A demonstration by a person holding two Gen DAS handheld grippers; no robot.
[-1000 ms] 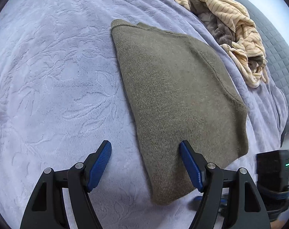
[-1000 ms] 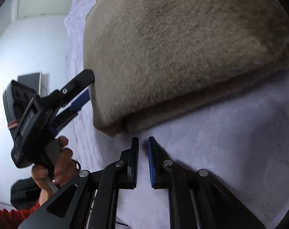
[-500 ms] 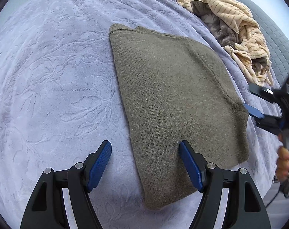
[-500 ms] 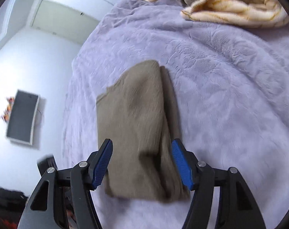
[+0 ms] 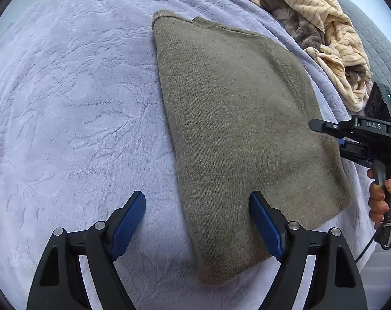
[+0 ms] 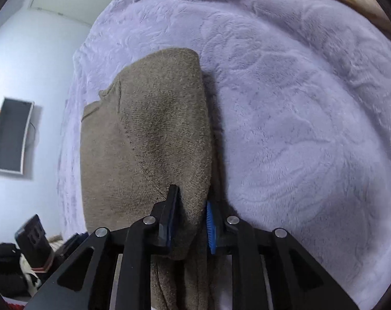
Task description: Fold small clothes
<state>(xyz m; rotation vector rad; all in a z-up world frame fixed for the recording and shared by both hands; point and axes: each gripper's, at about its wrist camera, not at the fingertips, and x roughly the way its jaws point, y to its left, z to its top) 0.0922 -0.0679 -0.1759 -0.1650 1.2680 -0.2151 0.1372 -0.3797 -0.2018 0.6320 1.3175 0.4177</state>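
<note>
Blanket: your lavender embossed blanket covered the bed and filled the whole 9 o'clock side of the left wrist view.
Left gripper: your left gripper stood wide apart, and its jaws had just been opening a little further; the left pad sat over bare blanket at 7 o'clock, the right pad over the sweater at 5 o'clock, and neither pressed on anything. The sweater's near left edge ran between them.
Sweater: your folded olive-brown sweater lay flat on the blanket, running from about 12 o'clock down to 6 o'clock in the left wrist view, its neckline end farthest from you.
Clothes pile: the tan striped garment, bunched with a grey one, lay at 1 o'clock, apart from the sweater.
Right gripper: your right gripper had just been closing, and its pads were pinched on the near right edge of the sweater, at 6 o'clock in its own view. From the left wrist view it reached in at 3 o'clock, your hand on its handle.
</note>
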